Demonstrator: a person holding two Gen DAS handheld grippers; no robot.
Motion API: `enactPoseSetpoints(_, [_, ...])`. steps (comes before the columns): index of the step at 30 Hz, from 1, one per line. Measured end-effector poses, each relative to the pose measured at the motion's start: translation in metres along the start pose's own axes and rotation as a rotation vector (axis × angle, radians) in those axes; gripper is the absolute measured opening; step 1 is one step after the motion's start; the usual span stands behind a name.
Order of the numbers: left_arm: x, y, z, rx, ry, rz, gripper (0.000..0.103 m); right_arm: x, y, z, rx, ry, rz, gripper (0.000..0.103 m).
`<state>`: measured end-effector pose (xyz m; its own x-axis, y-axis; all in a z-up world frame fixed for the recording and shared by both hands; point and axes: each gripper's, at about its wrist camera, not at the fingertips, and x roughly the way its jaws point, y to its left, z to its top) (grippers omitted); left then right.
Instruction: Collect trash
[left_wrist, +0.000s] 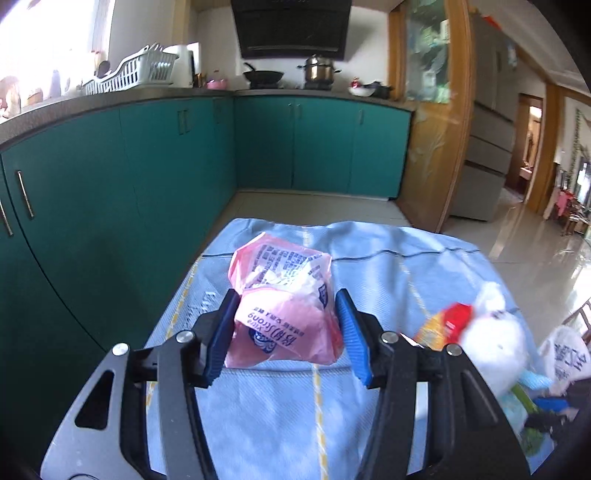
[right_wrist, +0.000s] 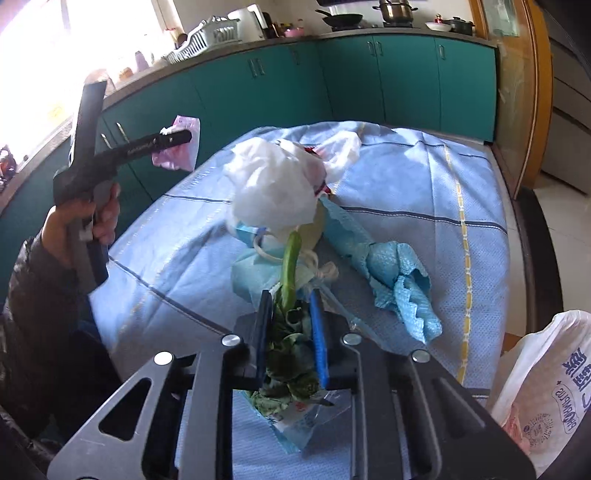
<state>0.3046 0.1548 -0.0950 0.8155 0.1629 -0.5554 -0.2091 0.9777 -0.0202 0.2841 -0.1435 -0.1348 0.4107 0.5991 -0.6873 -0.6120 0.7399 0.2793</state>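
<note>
Pink wrapper (left_wrist: 282, 314) between left gripper (left_wrist: 284, 332) pads, clamped.

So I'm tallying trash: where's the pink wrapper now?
The pink wrapper sits between the left tool's fingers; the right wrist view shows it lifted off the blue cloth.

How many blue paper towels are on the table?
1 that I can see: a crumpled blue towel lies on the tablecloth, right of the white bag. More may hide under the pile.
</note>
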Motion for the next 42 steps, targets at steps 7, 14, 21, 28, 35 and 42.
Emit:
enactPoseSetpoints(7, [-0.035, -0.022, -0.036, 0.069, 0.012, -0.086, 0.055, -0.013, -0.015, 0.003, 0.051, -0.045, -0.008, 0.021])
enactPoseSetpoints(14, [-0.041, -0.062, -0.078, 0.21, 0.118, -0.232, 0.057, -0.007, -0.022, 0.0, 0.089, -0.029, -0.036, 0.025])
enactPoseSetpoints(21, [-0.034, -0.081, -0.094, 0.295, 0.175, -0.244, 0.068, 0.005, -0.018, 0.0, 0.085, -0.002, -0.05, 0.064])
enactPoseSetpoints(28, [-0.028, -0.078, -0.092, 0.269, 0.199, -0.228, 0.079, 0.015, -0.014, 0.0, 0.07, 0.018, -0.07, 0.065])
enactPoseSetpoints(35, [-0.019, -0.082, -0.093, 0.276, 0.221, -0.205, 0.078, 0.022, -0.02, 0.0, 0.099, 0.014, -0.082, 0.065])
enactPoseSetpoints(42, [-0.02, -0.082, -0.094, 0.274, 0.223, -0.193, 0.069, 0.026, -0.008, 0.002, 0.07, 0.022, -0.047, 0.042])
